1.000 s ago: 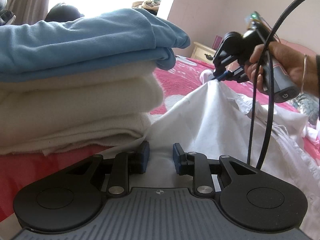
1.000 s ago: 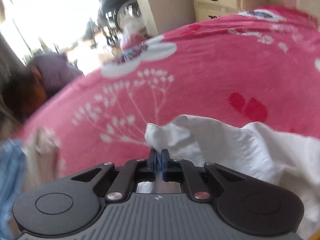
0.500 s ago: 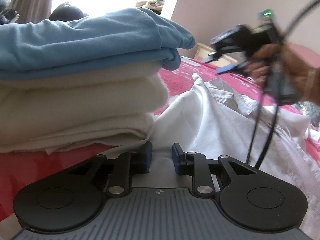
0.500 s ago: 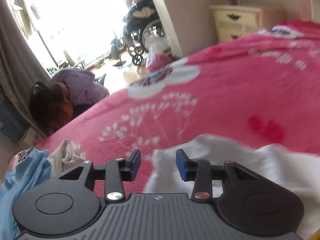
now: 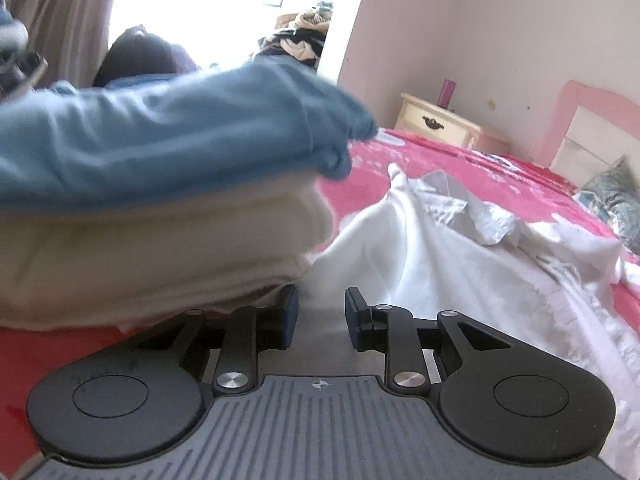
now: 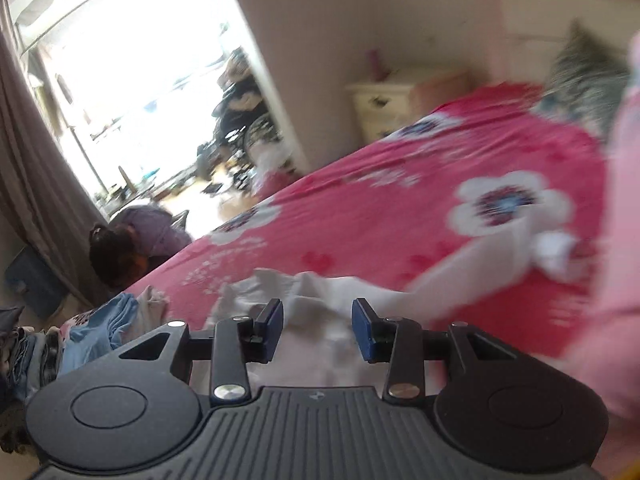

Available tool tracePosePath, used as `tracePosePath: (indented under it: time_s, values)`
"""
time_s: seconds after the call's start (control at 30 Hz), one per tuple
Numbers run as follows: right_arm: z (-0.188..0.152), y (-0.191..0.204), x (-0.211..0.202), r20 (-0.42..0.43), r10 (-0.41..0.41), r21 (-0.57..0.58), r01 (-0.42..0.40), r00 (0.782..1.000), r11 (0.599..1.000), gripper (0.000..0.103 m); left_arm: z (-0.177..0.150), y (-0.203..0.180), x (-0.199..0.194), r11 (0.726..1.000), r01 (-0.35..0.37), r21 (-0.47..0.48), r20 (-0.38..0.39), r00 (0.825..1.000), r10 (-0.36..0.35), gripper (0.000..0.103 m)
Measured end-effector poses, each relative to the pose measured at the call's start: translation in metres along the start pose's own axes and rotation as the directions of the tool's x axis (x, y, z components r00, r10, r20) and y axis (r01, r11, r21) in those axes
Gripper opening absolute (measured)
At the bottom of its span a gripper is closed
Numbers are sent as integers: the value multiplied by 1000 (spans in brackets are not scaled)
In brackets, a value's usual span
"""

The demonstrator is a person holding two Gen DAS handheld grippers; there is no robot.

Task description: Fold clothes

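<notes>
Pink floral bedspread (image 5: 472, 160), white shirt (image 5: 420, 248) beside folded stack (image 5: 160, 200) (blue on top), both hand-held grippers (image 5: 318, 312) (image 6: 318, 326) open.

Place: a bedroom in a home, lit by daylight.
Bed: a pink floral bedspread (image 6: 400, 216) covers most of both views, with a padded pink headboard (image 5: 592, 116) against the wall.
Bedside: a cream nightstand (image 5: 440, 126) with a dark drawer pull stands in the corner, a purple cup (image 5: 447, 93) on top.
Laundry: a stack of folded clothes (image 5: 160, 208), blue over cream, sits on the bed beside a rumpled white shirt (image 5: 440, 264).
Window: a grey curtain (image 6: 36, 184) hangs by a bright glass doorway.
Household: a person (image 6: 132, 240) in purple bends low beside the bed; a patterned pillow (image 5: 616, 200) lies near the headboard.
</notes>
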State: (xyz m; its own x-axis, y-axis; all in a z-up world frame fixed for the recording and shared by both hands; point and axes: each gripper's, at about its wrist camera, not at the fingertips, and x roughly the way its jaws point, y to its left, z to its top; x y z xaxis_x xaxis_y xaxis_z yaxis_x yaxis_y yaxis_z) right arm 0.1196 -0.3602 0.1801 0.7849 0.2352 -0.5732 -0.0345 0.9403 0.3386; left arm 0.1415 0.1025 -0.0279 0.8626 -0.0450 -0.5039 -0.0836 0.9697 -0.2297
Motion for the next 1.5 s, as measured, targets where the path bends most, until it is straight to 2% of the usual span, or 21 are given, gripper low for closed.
tracePosePath:
  time_s: [0.13,0.23,0.3,0.4,0.47,0.5,0.6,0.7,0.73,0.77,0.83,1.0,1.37,1.43,1.5]
  values:
    - [-26,-24,-53,-31,-43,-28,42,999,999,40,15,-13,-29,1000,-18,21,59,998,16,26]
    - [-52,-30,-70,-70,-38,-76,33,997,997,39,25,-25,-58,999,-3,40,96,995,-1,27]
    - [-73,-36,-78,-116,-44,-108,31,992,994,38,29,-38,-76,998,45,48,95,994,-50,28]
    - [-105,-39,-78,-199,-101,-189,62,975,980,30,21,-69,-95,982,174,72,15,984,-176,30]
    - [-128,-36,-75,-249,-107,-249,43,962,968,25,6,-97,-102,957,277,87,-68,960,-272,30]
    - [-139,-35,-73,-274,-96,-272,19,957,962,22,-4,-110,-105,939,331,93,-117,940,-320,30]
    - [-172,-30,-62,-356,-79,-318,-41,931,947,18,-39,-149,-112,873,477,106,-277,857,-434,30]
    - [-199,-25,-53,-395,-88,-373,-72,914,925,18,-76,-175,-112,833,542,114,-392,795,-463,30]
    - [-206,-24,-50,-402,-96,-387,-74,911,919,18,-87,-181,-111,823,556,114,-423,777,-466,30]
    - [-211,-24,-45,-407,-104,-399,-74,908,914,18,-96,-185,-110,818,562,121,-443,768,-462,30]
    - [-221,-22,-38,-422,-105,-410,-86,901,908,18,-110,-189,-111,812,562,157,-464,768,-442,30]
    - [-232,-28,-16,-471,-107,-390,-98,876,916,19,-123,-193,-113,794,553,253,-459,791,-405,30]
    - [-235,-16,-3,-484,-130,-452,-121,865,884,26,-125,-191,-113,782,567,258,-459,784,-417,30]
    - [-235,-17,-2,-479,-131,-446,-112,868,888,23,-126,-192,-113,779,568,265,-457,786,-417,30]
    - [-228,-23,-3,-477,-121,-400,-93,871,912,6,-126,-192,-114,777,569,269,-455,786,-418,30]
